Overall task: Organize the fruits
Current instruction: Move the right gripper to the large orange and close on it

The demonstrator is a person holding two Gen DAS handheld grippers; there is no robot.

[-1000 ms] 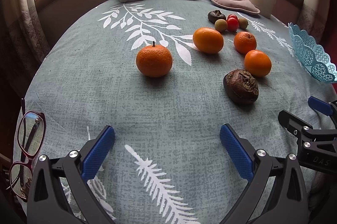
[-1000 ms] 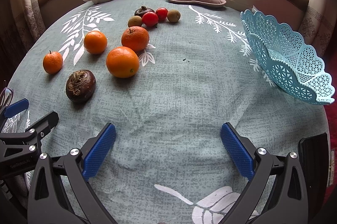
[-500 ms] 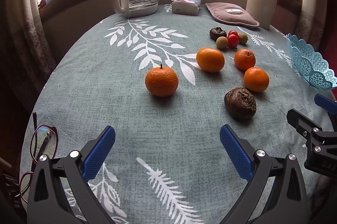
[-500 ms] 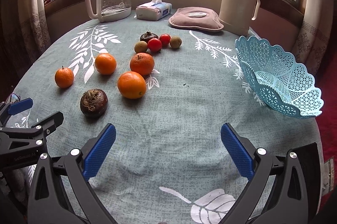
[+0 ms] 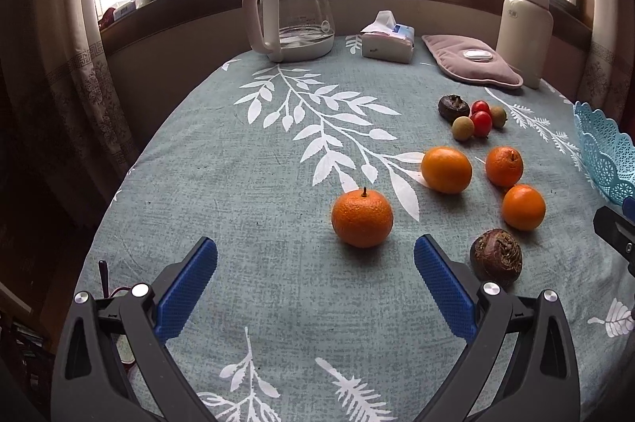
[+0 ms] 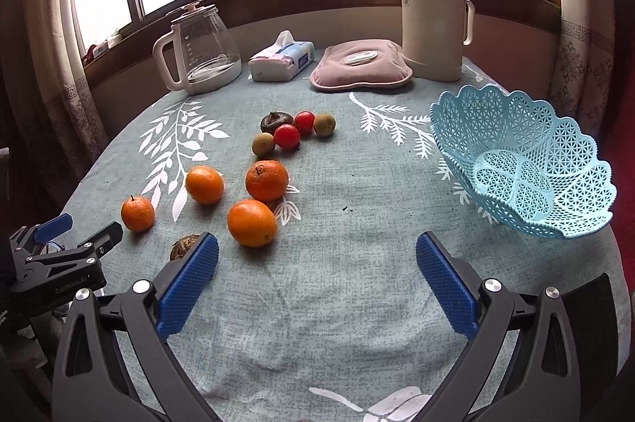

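Observation:
Several oranges lie on the grey-green tablecloth: a stemmed one [image 5: 362, 219] nearest my left gripper [image 5: 315, 255], others [image 5: 446, 169] [image 5: 523, 207] further right. A dark wrinkled fruit [image 5: 496, 254] sits by the left gripper's right finger. Small red and green fruits [image 6: 286, 136] cluster further back. The pale blue lattice basket [image 6: 528, 160] stands empty at the right. Both grippers stand open and hold nothing; my right gripper [image 6: 316, 255] hovers over bare cloth, with an orange [image 6: 251, 222] just ahead of its left finger.
At the back stand a glass kettle [image 6: 202, 52], a tissue pack [image 6: 281, 61], a pink pad [image 6: 361, 65] and a cream thermos [image 6: 433, 21]. Curtains and a window sill ring the round table. The left gripper [image 6: 59, 255] shows at the right wrist view's left edge.
Both grippers have risen and tilted up, so the fruits sit lower and more of the window shows. The left view shifted; the glasses at its left edge are out of sight.

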